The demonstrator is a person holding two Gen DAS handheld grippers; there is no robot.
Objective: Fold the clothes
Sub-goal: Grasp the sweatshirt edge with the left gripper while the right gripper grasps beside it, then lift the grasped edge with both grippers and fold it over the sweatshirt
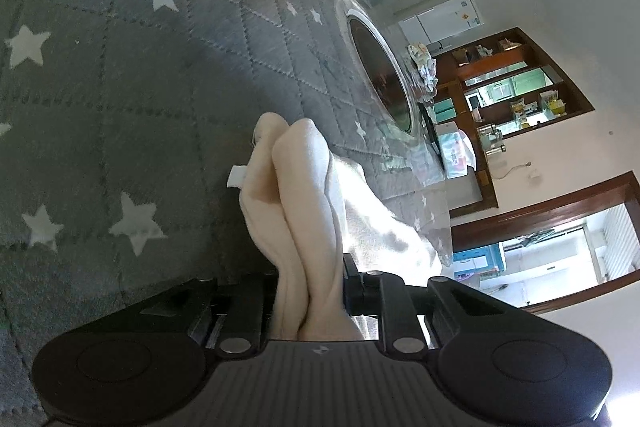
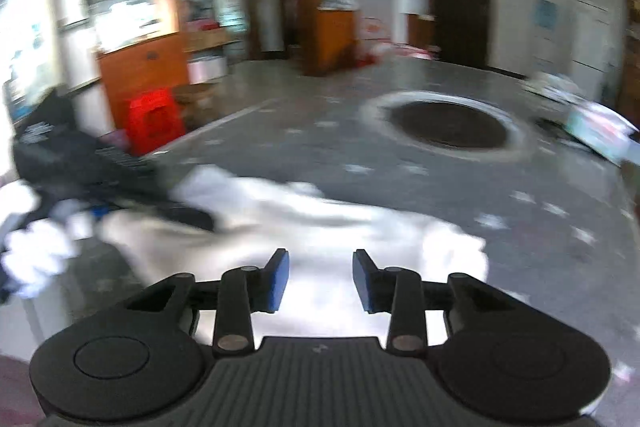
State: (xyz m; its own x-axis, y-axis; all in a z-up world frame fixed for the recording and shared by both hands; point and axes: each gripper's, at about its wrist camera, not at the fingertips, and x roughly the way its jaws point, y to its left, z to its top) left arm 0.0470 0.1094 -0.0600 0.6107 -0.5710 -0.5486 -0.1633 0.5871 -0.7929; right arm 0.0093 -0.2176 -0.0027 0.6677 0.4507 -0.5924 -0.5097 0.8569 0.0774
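A cream-white garment (image 1: 298, 211) lies bunched on a grey quilted cover with white stars (image 1: 120, 87). My left gripper (image 1: 308, 291) is shut on a thick fold of this garment, and the cloth fills the gap between its jaws and hides the pads. In the blurred right wrist view the same pale garment (image 2: 304, 223) spreads across the star cover in front of my right gripper (image 2: 320, 279). That gripper's blue pads (image 2: 280, 279) stand apart with nothing between them. The other gripper, dark and blurred (image 2: 80, 155), shows at the left with the cloth.
A round dark inset with a clear rim (image 1: 380, 75) (image 2: 444, 125) sits in the table beyond the garment. A tissue pack (image 1: 456, 151) lies near it. A red stool (image 2: 154, 123), wooden shelves (image 2: 136, 39) and a dark door (image 2: 460, 3) stand around the room.
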